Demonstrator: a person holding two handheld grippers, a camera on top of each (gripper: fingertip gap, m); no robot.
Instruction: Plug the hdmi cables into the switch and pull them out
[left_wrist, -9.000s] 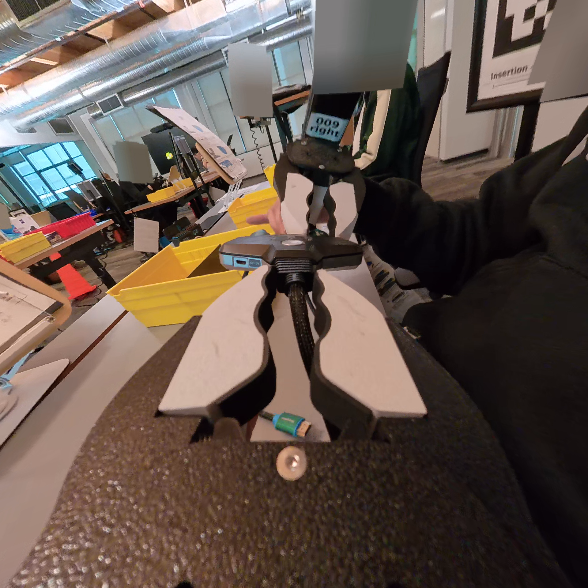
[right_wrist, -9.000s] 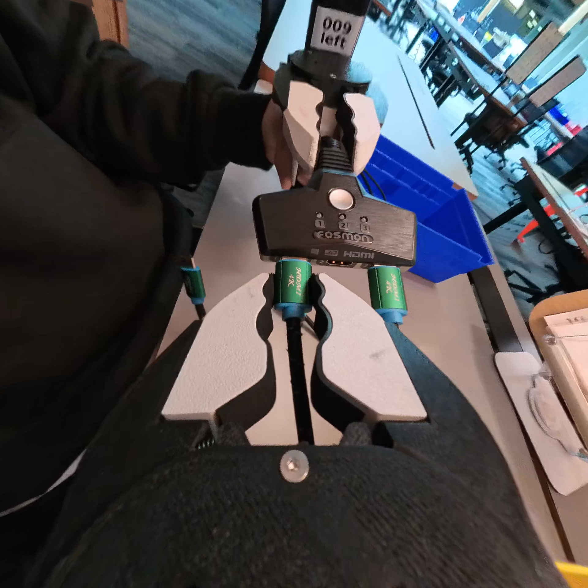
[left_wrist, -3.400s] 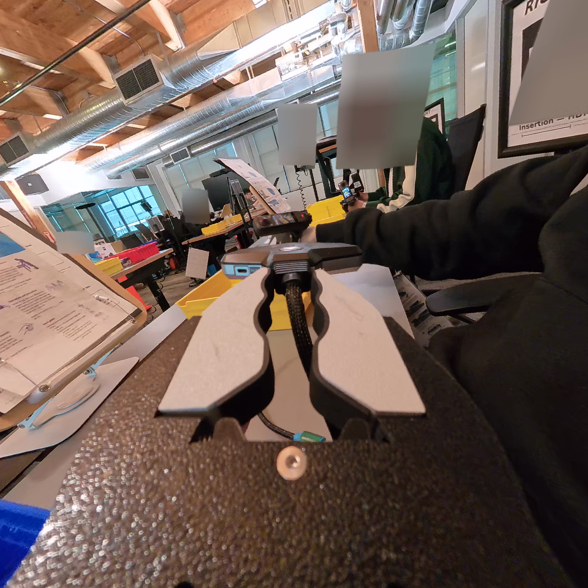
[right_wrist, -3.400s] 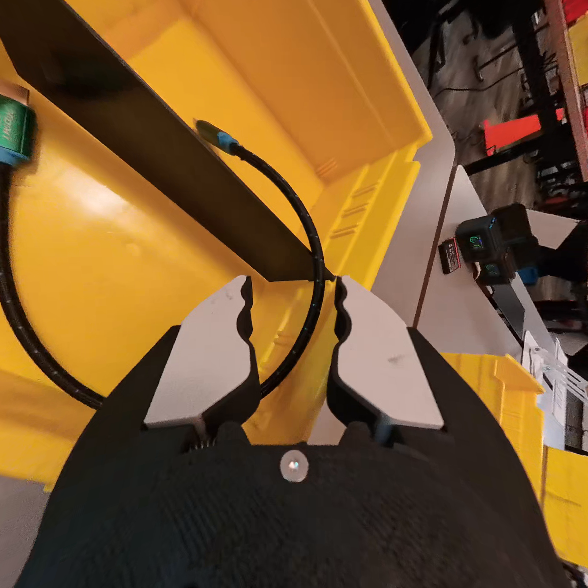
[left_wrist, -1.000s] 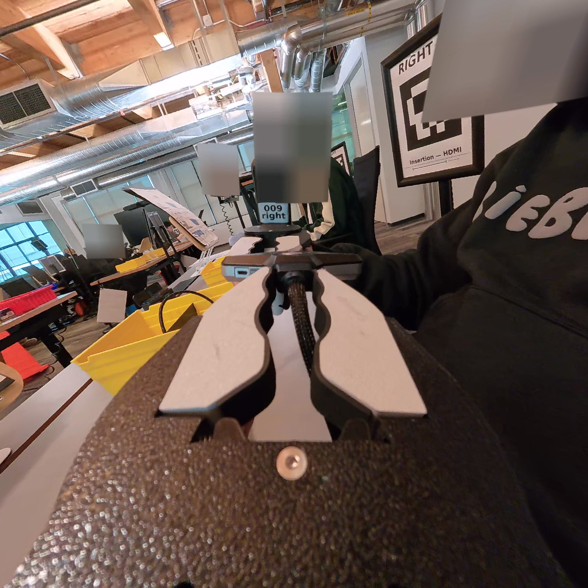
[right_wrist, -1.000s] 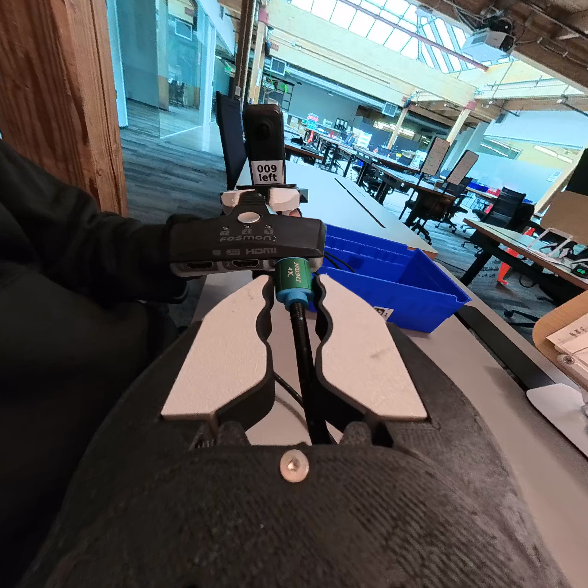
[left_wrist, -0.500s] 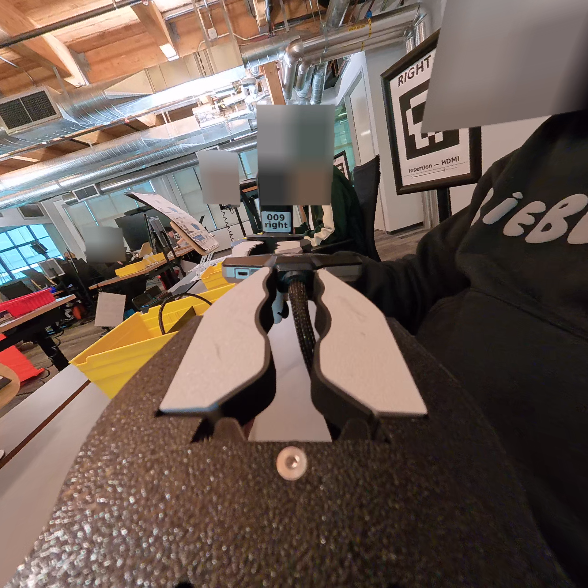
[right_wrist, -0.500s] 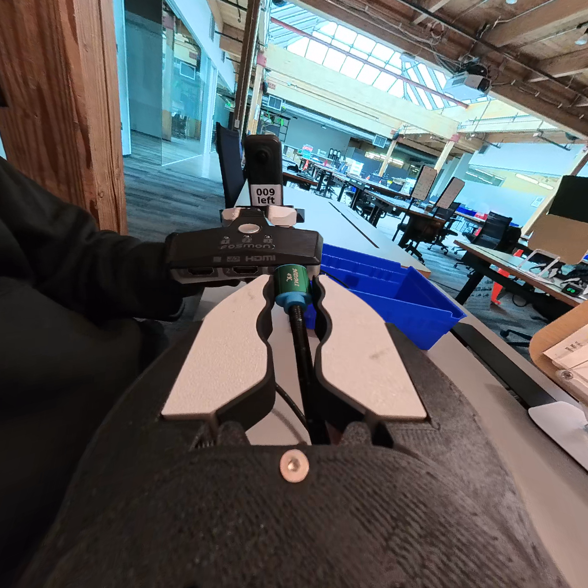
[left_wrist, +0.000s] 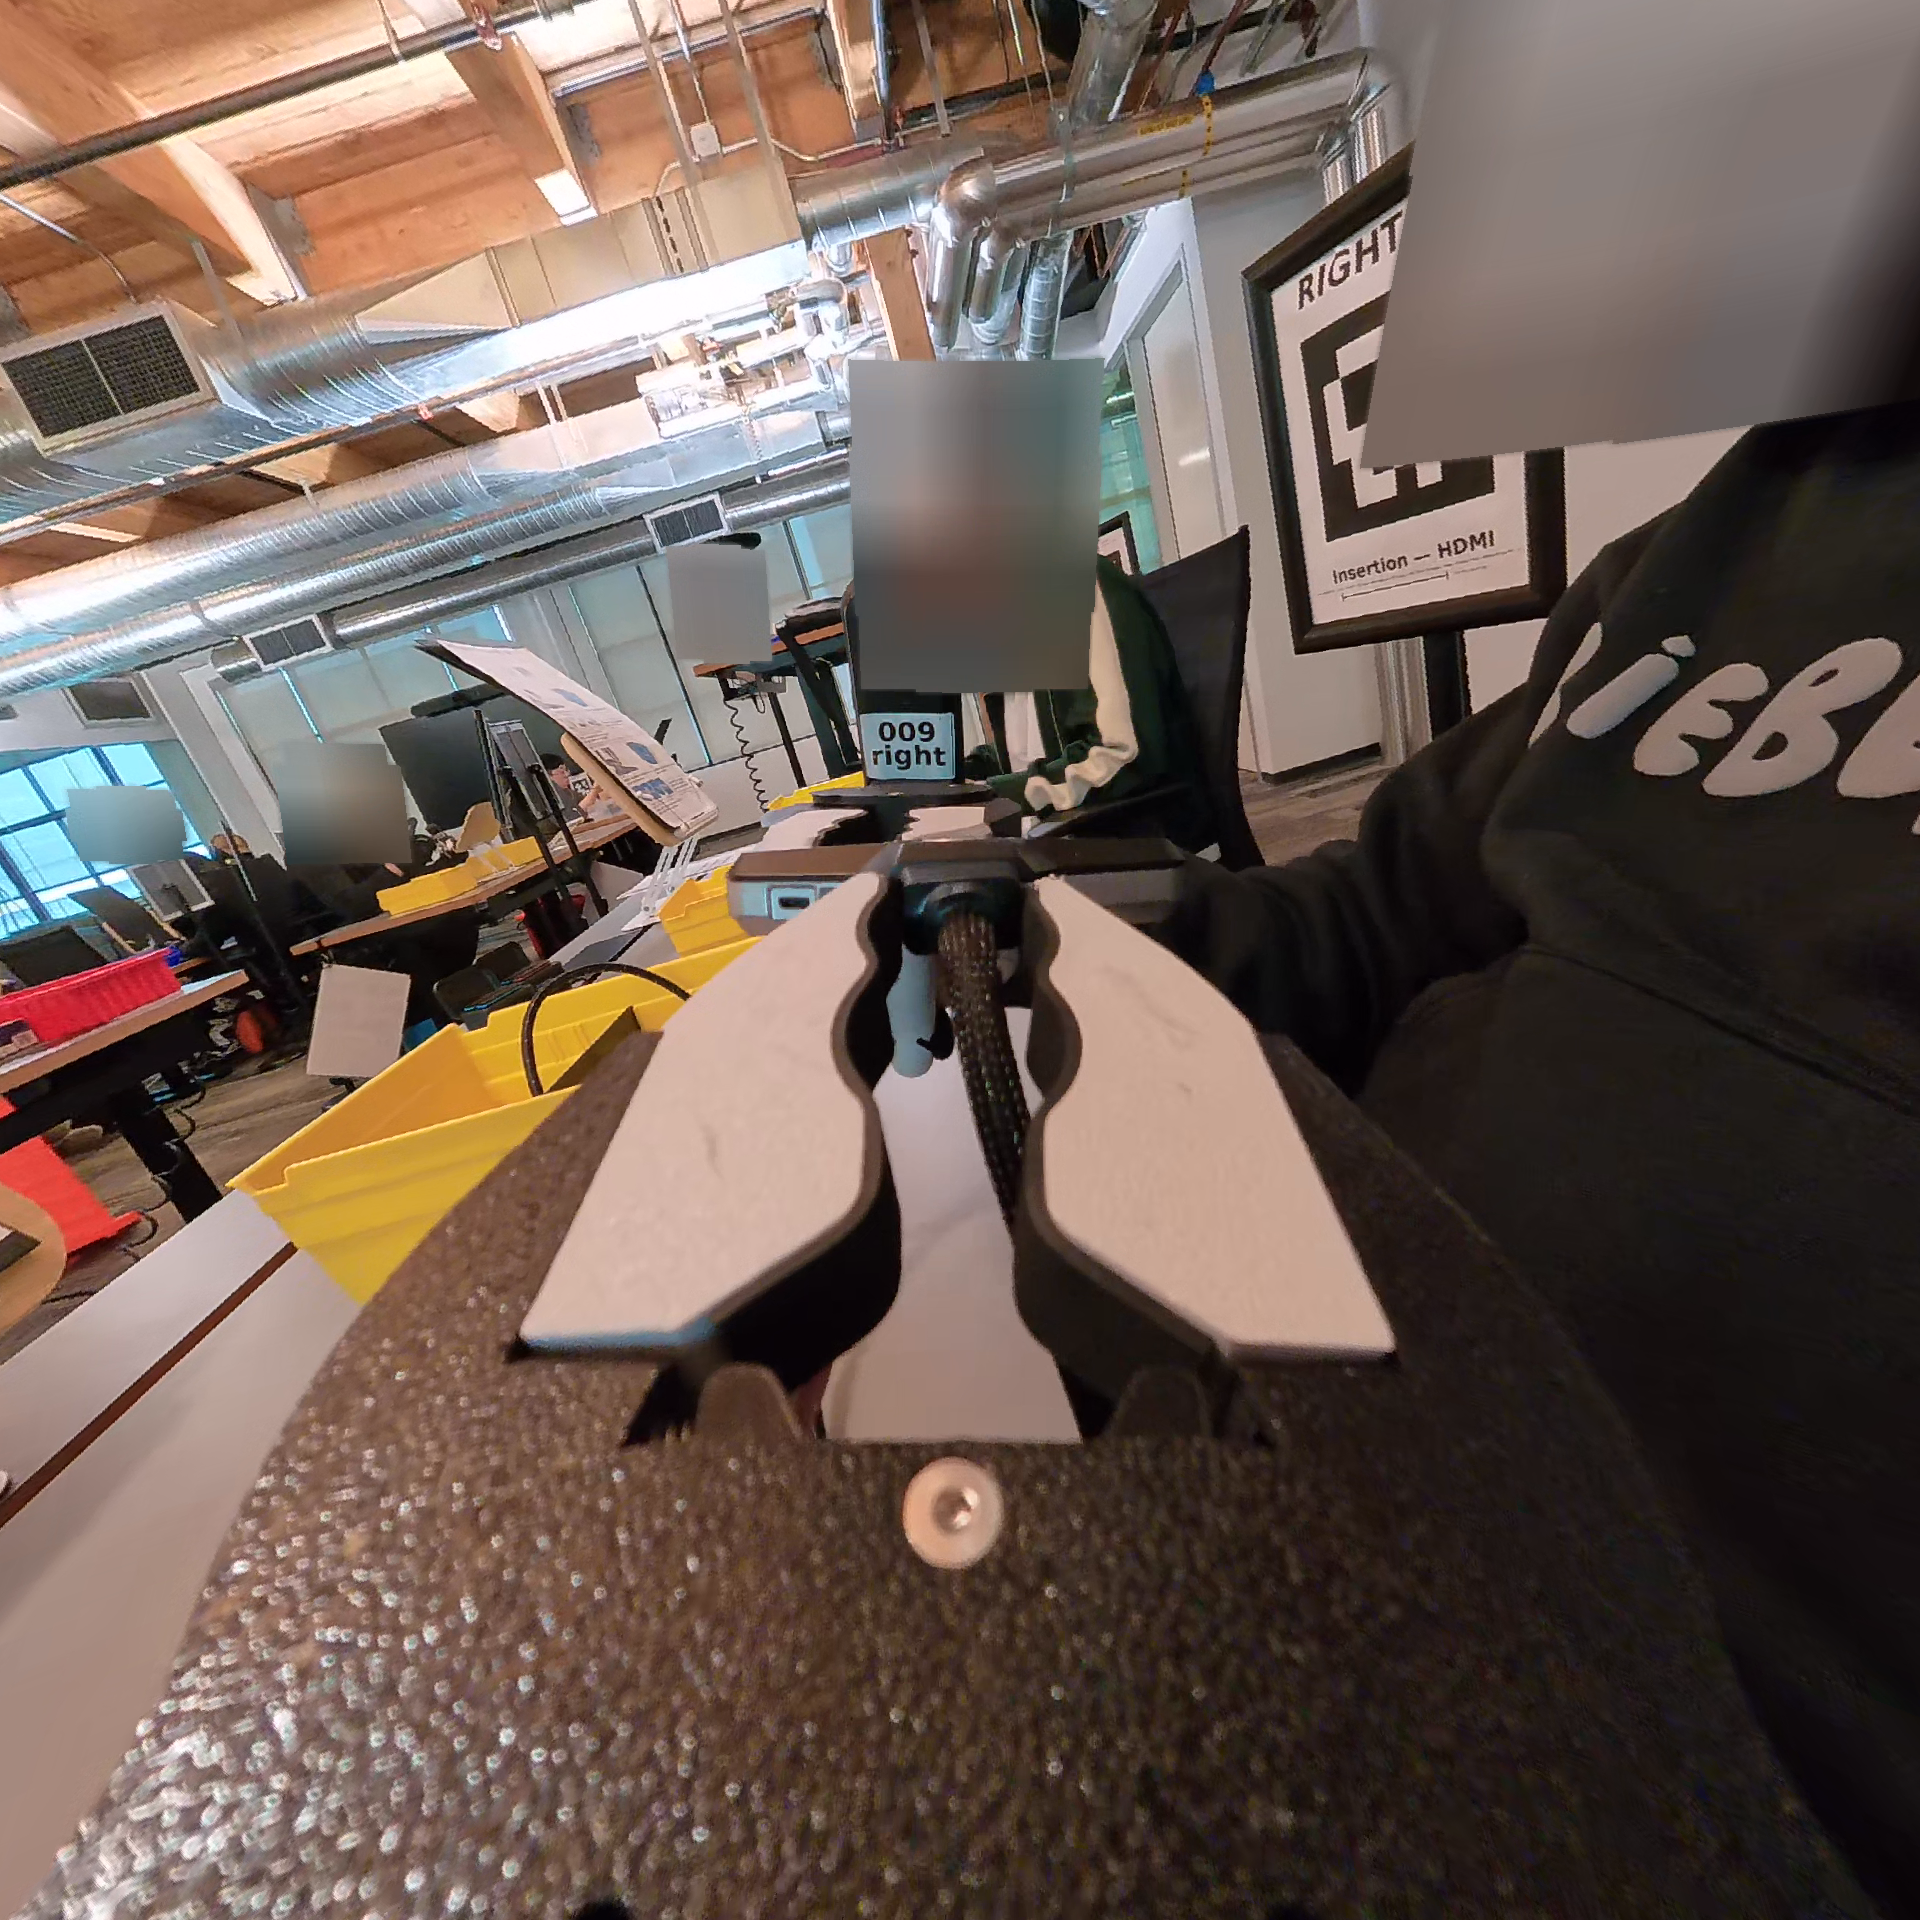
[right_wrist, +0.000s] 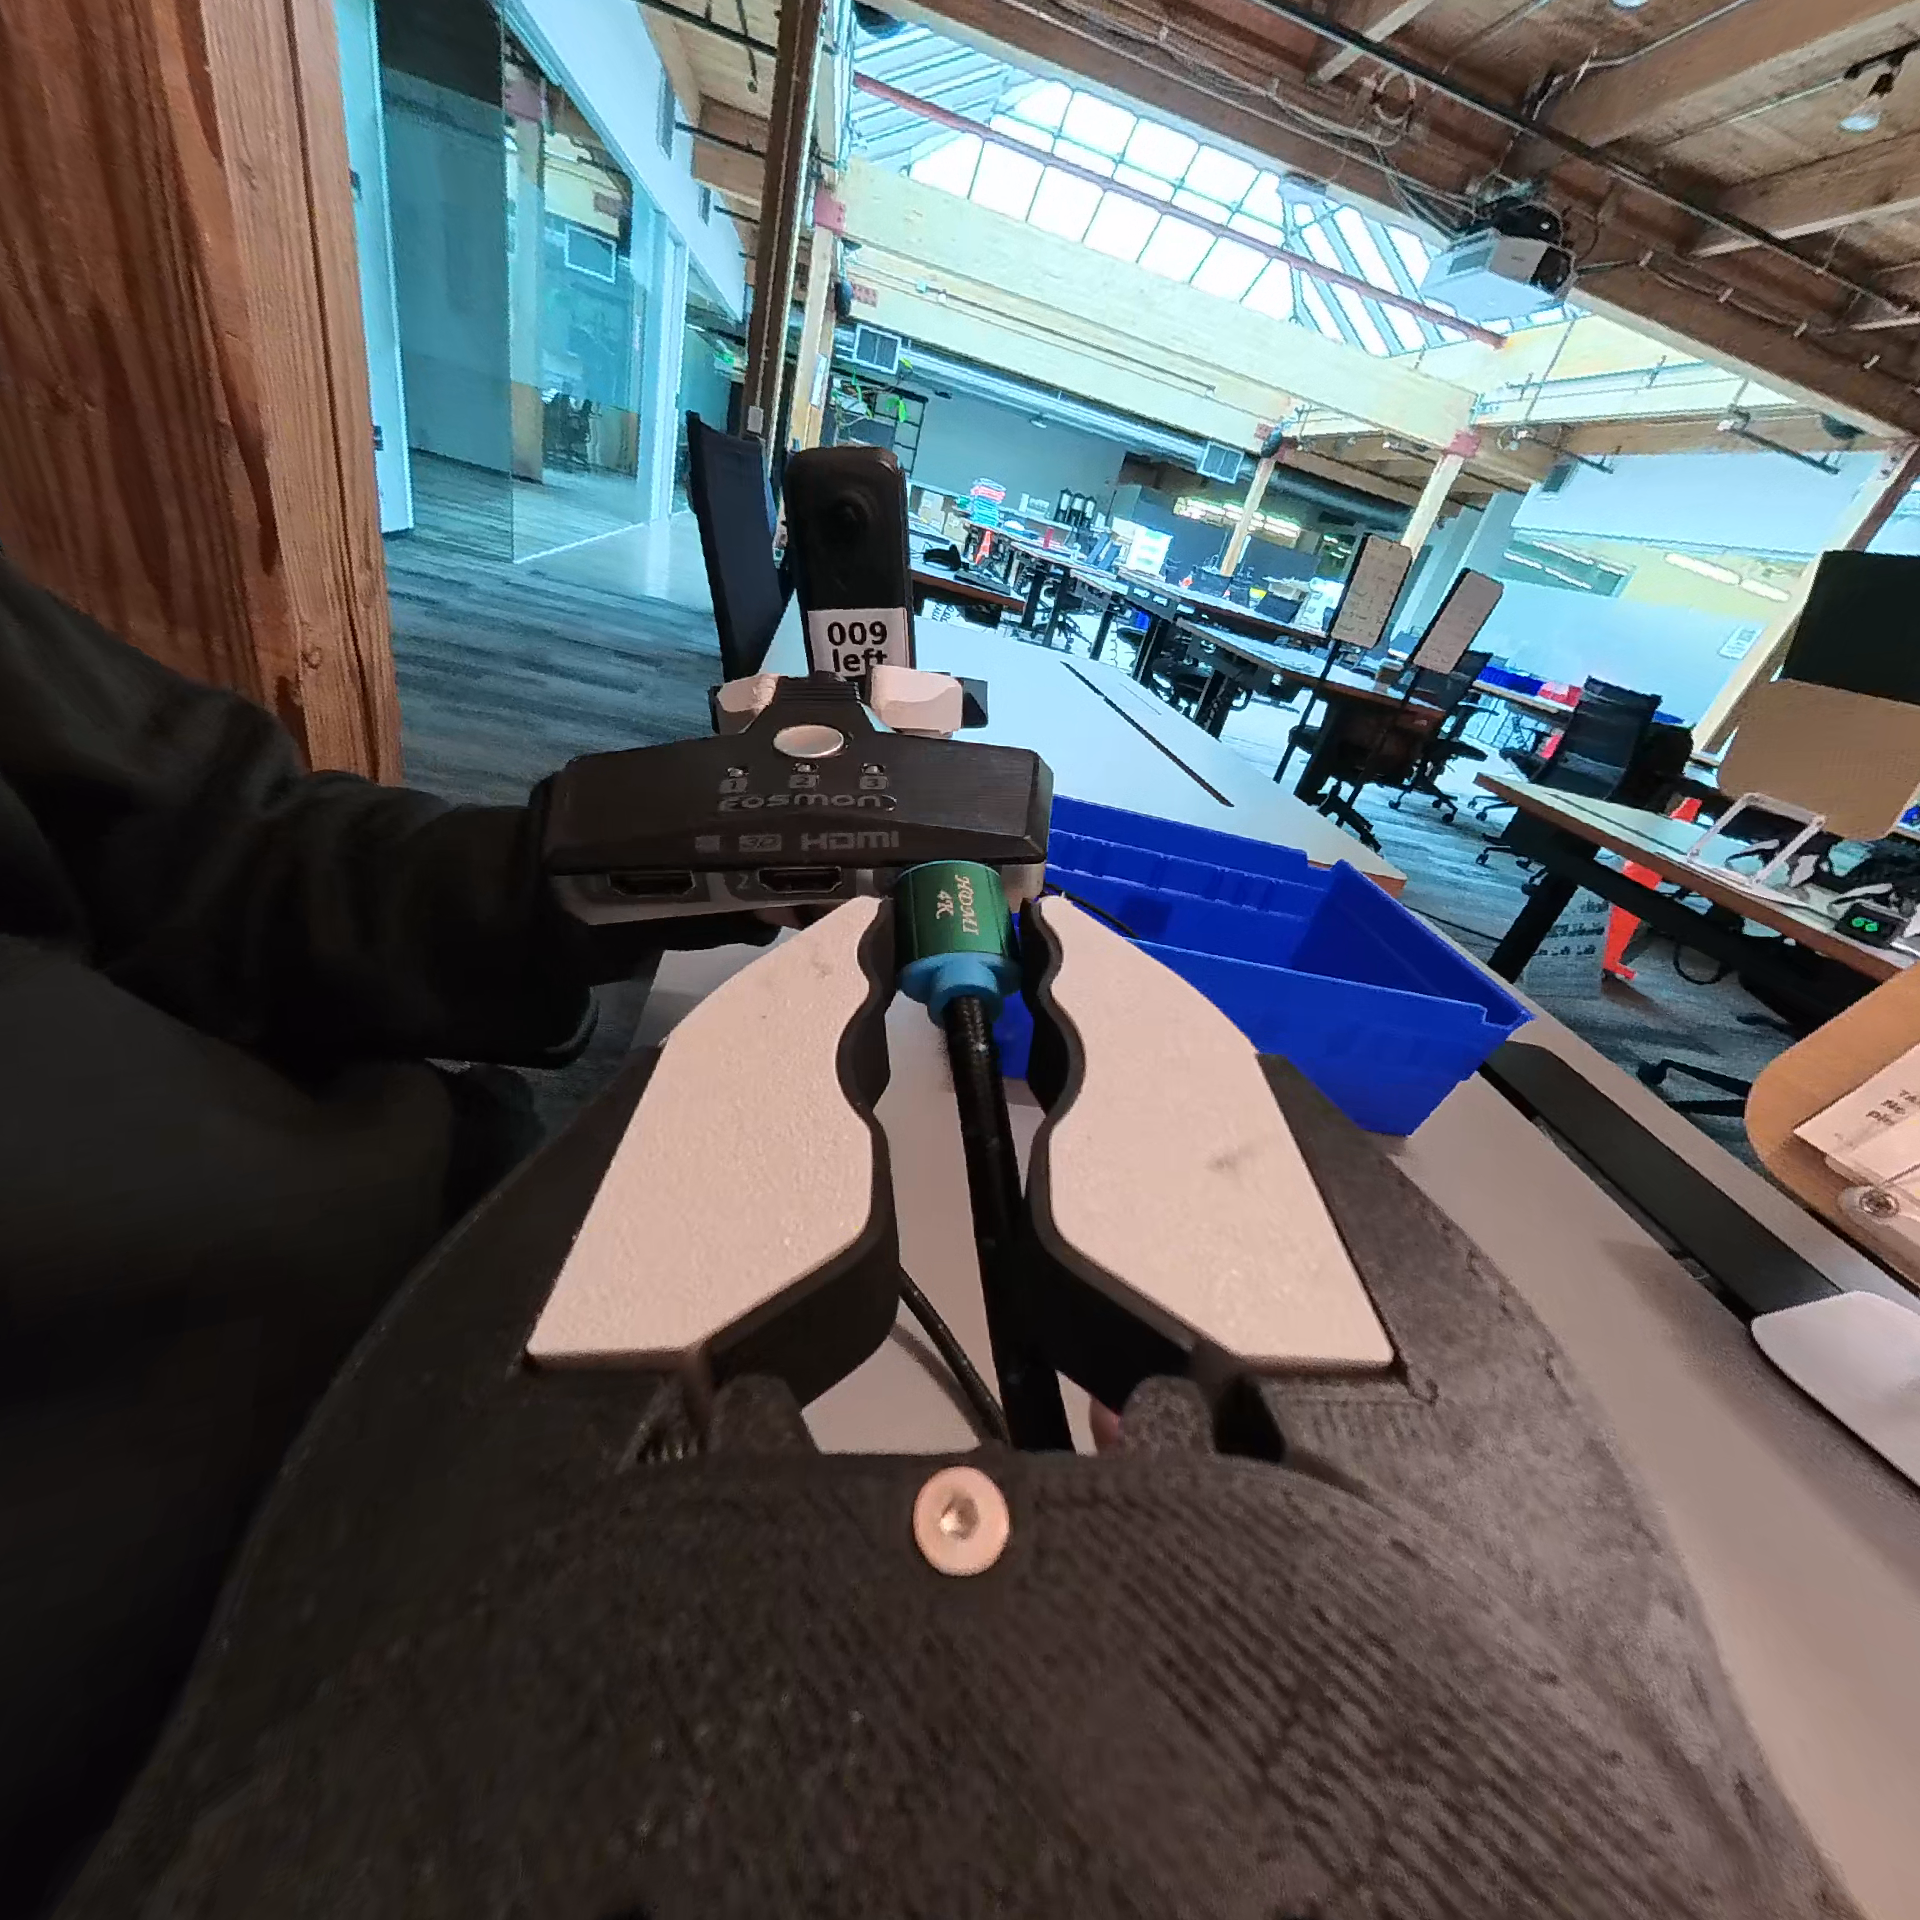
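Black braided cord first, left wrist view: my left gripper (left_wrist: 961, 920) has its jaws pinched on the switch's own braided cable (left_wrist: 982, 1039), right at the collar where it leaves the switch (left_wrist: 956, 868). The switch is held level in the air at my fingertips, seen edge-on from its back. Beyond it, the right gripper (left_wrist: 899, 826) faces me, mostly hidden by the switch body. Yellow bin (left_wrist: 436, 1122) sits on the grey bench (left_wrist: 135, 1340) to the left, a black cable loop (left_wrist: 582, 997) rising out of it. My dark sleeve (left_wrist: 1351, 935) fills the right side.

Right wrist view: my right gripper (right_wrist: 954, 940) has its jaws closed on the green plug (right_wrist: 951, 914) of an HDMI cable (right_wrist: 987, 1164), gripping near its blue collar. The plug's nose meets the switch (right_wrist: 795, 816) at the rightmost port on its front face; how deep it sits I cannot tell. The other two ports (right_wrist: 727, 885) stand open. The left gripper (right_wrist: 831, 696) holds the switch from the far side. Blue bin (right_wrist: 1278, 977) on the bench just behind and to the right.
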